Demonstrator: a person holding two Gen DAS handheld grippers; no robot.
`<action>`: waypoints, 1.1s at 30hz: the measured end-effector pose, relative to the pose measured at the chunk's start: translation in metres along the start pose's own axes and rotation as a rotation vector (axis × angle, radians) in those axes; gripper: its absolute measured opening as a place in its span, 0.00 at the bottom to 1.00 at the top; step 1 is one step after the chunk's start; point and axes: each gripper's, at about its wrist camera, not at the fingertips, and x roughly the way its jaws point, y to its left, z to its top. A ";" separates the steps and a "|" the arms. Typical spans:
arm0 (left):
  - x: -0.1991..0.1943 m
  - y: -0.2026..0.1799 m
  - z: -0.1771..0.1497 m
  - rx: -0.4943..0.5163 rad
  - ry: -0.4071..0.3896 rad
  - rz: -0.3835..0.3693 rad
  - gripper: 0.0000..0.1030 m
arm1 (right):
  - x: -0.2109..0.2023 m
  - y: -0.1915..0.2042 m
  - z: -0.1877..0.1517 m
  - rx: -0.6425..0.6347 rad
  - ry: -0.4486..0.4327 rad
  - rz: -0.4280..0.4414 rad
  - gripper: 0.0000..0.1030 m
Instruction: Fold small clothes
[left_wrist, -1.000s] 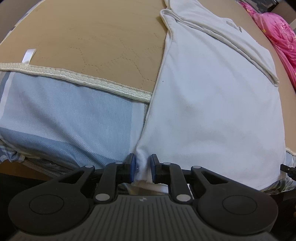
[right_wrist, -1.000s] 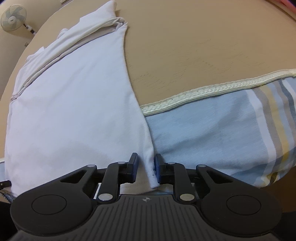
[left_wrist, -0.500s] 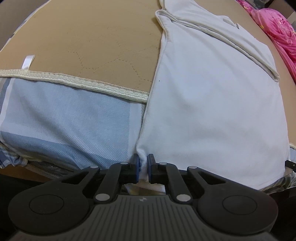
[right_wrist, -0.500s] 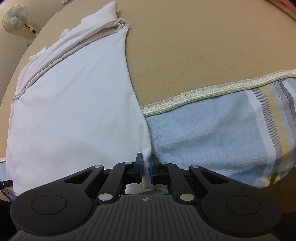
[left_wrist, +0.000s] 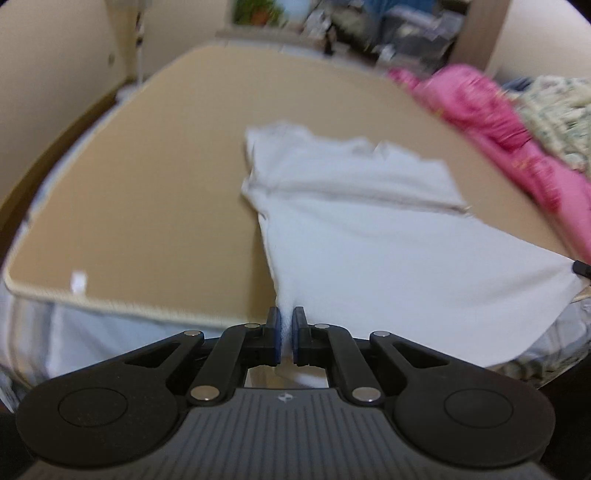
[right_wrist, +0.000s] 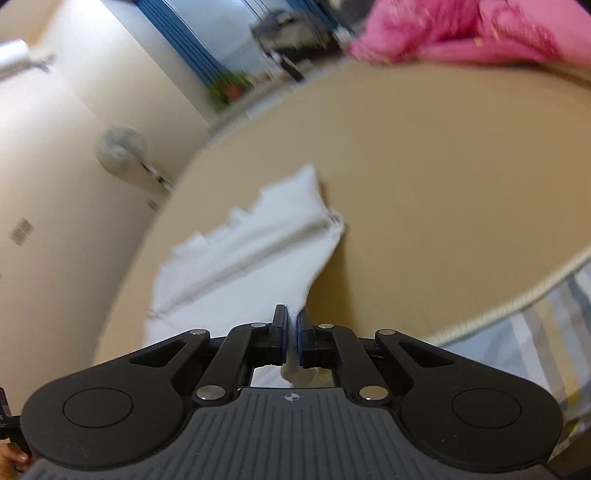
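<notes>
A white garment (left_wrist: 369, 236) lies on a tan quilted mat (left_wrist: 155, 192), its far end folded over. My left gripper (left_wrist: 285, 325) is shut on the garment's near left corner and holds it lifted off the mat. My right gripper (right_wrist: 291, 325) is shut on the near right corner of the same garment (right_wrist: 251, 254), also lifted. Both views are motion-blurred. The hem between the two corners hangs stretched toward the far folded part.
A pink blanket (left_wrist: 498, 122) lies heaped at the mat's far right, also in the right wrist view (right_wrist: 461, 29). A blue striped sheet (left_wrist: 92, 332) hangs below the mat's lace edge. A fan (right_wrist: 122, 151) stands by the left wall. Cluttered shelves (left_wrist: 388, 29) stand behind.
Both grippers closed on the garment's near corners, then lifted them up and away from the bed edge; the views now tilt up to show the room.
</notes>
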 end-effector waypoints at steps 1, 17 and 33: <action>-0.013 0.000 0.002 0.006 -0.022 -0.011 0.05 | -0.014 0.004 0.002 -0.013 -0.019 0.015 0.04; -0.046 0.042 0.040 -0.120 -0.062 -0.151 0.05 | -0.088 -0.004 0.007 0.104 -0.108 0.145 0.03; 0.179 0.126 0.134 -0.264 0.065 -0.036 0.28 | 0.158 -0.064 0.092 0.067 0.079 -0.211 0.19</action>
